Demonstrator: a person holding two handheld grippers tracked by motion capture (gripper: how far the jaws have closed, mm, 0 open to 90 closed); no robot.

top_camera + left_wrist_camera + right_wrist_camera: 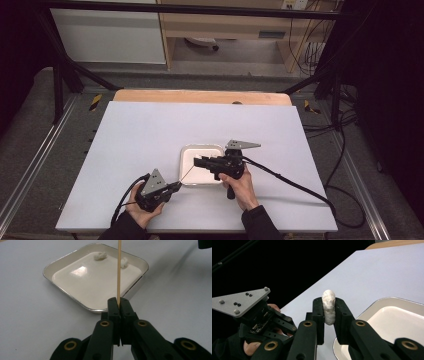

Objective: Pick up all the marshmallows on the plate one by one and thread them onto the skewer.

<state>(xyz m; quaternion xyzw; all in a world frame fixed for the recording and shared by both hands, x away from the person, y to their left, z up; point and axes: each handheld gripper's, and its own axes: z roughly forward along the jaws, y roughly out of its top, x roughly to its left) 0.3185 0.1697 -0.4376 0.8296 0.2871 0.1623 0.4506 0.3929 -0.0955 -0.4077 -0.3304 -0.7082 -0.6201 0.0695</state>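
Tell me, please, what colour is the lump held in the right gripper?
White; the lump shows best in the right gripper view, pinched in the right gripper.

The left tool (172, 187) is held low at about 7 o'clock on the tabletop (150, 135), aimed toward 2 o'clock, its jaws pressed together on a thin stick (119, 270). The right tool (199, 161) is held at 5 o'clock, aimed toward 9 o'clock, its jaws clamped on a white lump (329, 306). Both forearms are entered from 6 o'clock.

1 tray (140, 277), 1 skewer (119, 270), 3 white lumps (329, 306) total.
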